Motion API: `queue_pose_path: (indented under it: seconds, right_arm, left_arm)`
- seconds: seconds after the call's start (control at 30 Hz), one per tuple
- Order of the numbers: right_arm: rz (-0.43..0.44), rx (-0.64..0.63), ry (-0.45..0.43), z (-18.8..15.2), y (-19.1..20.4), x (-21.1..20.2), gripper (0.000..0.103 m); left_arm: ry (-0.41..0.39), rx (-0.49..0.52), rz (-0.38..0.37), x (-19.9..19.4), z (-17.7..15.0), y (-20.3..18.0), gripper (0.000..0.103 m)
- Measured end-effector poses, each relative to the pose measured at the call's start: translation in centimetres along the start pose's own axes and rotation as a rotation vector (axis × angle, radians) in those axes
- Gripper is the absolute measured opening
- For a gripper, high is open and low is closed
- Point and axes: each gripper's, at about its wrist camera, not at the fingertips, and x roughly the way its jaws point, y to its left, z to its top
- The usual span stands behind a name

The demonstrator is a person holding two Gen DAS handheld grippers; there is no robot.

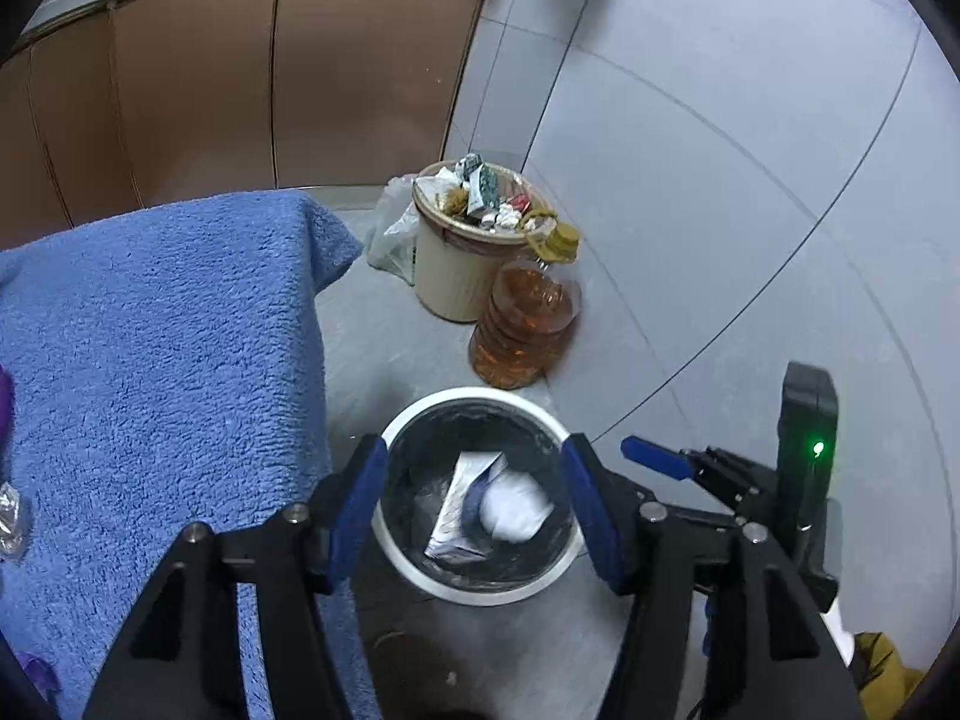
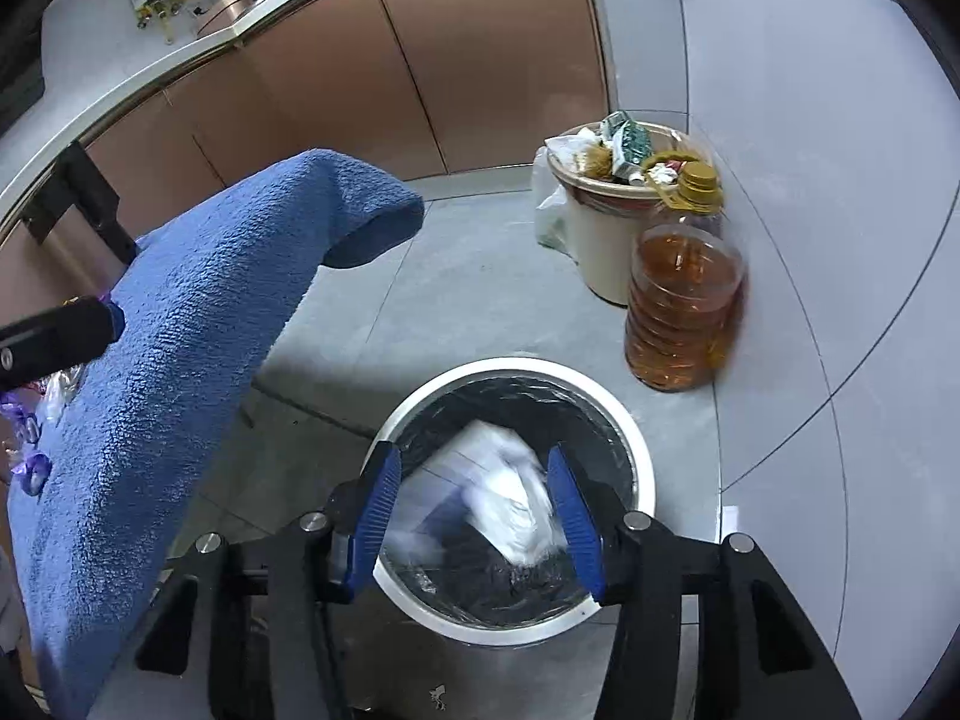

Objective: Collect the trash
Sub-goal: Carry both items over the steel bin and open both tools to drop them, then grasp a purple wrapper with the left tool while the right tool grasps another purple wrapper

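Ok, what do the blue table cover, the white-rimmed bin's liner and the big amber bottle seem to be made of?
Blue table cover: looks like terry or fleece cloth, matte, with a nubby looped pile.
Bin liner inside the white-rimmed bin: likely thin black plastic film, glossy and creased.
Amber bottle: seems clear ribbed plastic holding amber liquid, probably oil, with a gold cap; glass cannot be ruled out.

No text, label or number is readable; the print on the green carton point(image 2: 631, 144) is too small.
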Motion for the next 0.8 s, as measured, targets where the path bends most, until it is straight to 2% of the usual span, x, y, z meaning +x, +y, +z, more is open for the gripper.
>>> queue_pose_path:
  seconds: [0.13,0.23,0.4,0.5,0.6,0.67,0.8]
  right_arm:
    - [0.011,-0.016,-0.027,0.6,0.7,-1.4,0.049]
    - [0.038,-0.055,-0.062,1.3,2.7,-3.2,0.049]
    - [0.119,-0.174,-0.114,2.6,9.4,-6.8,0.049]
    - [0.188,-0.246,-0.125,3.3,14.0,-8.2,0.049]
    - [0.247,-0.332,-0.116,3.2,19.0,-8.7,0.049]
    - [0.283,-0.391,-0.097,3.0,22.3,-8.4,0.052]
    - [0.343,-0.504,-0.052,1.5,28.5,-7.4,0.06]
  left_arm:
    - [-0.068,0.0,0.016,-2.9,-0.6,0.6,0.058]
    - [-0.125,-0.004,0.03,-6.0,-1.4,1.5,0.058]
    - [-0.214,-0.016,0.092,-12.0,-3.9,4.7,0.058]
    - [-0.264,-0.048,0.173,-15.9,-6.1,8.1,0.058]
    - [-0.306,-0.074,0.293,-18.8,-8.1,11.4,0.063]
    - [-0.329,-0.104,0.374,-21.1,-9.8,14.1,0.067]
    - [-0.338,-0.181,0.538,-24.3,-12.6,20.7,0.069]
